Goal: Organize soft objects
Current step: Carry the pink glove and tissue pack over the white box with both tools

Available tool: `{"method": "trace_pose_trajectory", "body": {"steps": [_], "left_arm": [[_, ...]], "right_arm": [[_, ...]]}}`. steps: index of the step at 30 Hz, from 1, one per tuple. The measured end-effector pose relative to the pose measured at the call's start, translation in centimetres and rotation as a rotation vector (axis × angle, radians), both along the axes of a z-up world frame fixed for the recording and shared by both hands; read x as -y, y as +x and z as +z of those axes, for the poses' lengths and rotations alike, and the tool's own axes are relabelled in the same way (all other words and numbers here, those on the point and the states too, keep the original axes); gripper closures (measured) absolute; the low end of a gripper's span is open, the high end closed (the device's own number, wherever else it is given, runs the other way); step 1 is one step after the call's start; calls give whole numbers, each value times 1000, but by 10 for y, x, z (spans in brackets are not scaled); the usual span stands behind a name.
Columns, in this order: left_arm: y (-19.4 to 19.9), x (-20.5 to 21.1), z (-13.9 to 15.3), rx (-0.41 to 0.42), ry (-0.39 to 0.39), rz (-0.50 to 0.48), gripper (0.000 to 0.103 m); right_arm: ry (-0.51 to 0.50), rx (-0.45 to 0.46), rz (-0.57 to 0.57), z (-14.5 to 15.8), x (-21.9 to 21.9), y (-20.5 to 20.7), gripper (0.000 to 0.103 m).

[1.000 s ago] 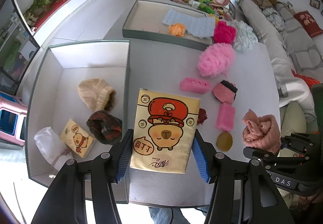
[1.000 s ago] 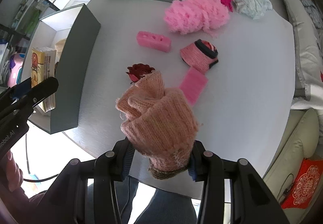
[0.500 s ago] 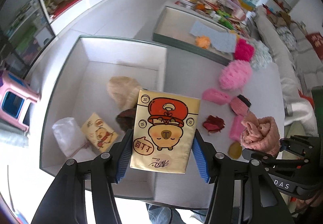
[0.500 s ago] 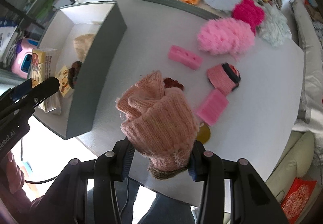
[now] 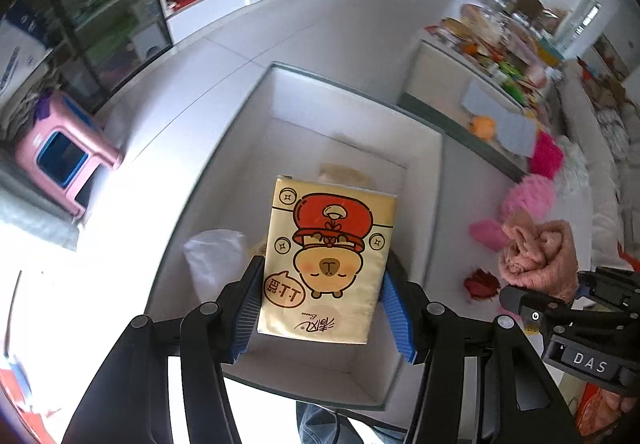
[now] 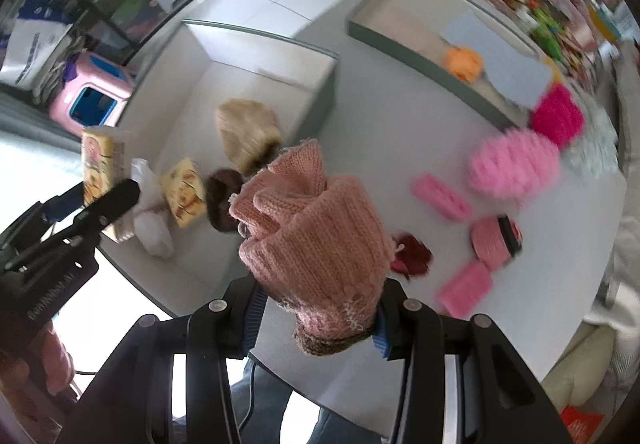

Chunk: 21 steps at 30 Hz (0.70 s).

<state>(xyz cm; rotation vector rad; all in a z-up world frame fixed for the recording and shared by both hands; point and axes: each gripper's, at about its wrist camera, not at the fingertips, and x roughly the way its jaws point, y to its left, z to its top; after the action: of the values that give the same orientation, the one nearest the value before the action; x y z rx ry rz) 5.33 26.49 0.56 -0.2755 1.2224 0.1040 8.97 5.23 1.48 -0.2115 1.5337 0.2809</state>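
My left gripper (image 5: 320, 312) is shut on a yellow tissue pack (image 5: 330, 258) with a cartoon animal in a red cap, held above the near grey box (image 5: 434, 203). My right gripper (image 6: 316, 314) is shut on a pink knitted hat (image 6: 316, 228), hovering over the table near that box's right wall. Inside the box lie a beige hat (image 6: 246, 133), a dark brown hat (image 6: 220, 199), a second tissue pack (image 6: 184, 191) and a white plastic bag (image 6: 152, 222). The left gripper with its pack (image 6: 98, 163) shows at the left of the right wrist view.
On the table lie a dark red flower (image 6: 414, 254), pink sponges (image 6: 464, 288), a pink roll (image 6: 496, 240), a fluffy pink piece (image 6: 514, 163) and a magenta one (image 6: 558, 115). A far tray (image 6: 400, 39) holds an orange flower (image 6: 464, 61). A pink stool (image 5: 66, 159) stands on the floor.
Both grippers have swung left: the tissue pack now hangs over the near box, and the pink hat has come closer to the box's right wall. Both grips are unchanged.
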Motion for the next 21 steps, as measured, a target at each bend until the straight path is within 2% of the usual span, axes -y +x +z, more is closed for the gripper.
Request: {"method": "trace_pose_trajectory", "body": {"steps": [6,10,21], "left_arm": [[7,-16,-8,-17,46,57,46],[16,-27,-15,-27,34,97,46],[34,-32,-41,-71,43,118,46]], "right_arm": [[4,11,56,-5,-35,22,55],[3,16,79,-11,-50,34,56],[-17,-1,85,-45,-65,65,55]]}}
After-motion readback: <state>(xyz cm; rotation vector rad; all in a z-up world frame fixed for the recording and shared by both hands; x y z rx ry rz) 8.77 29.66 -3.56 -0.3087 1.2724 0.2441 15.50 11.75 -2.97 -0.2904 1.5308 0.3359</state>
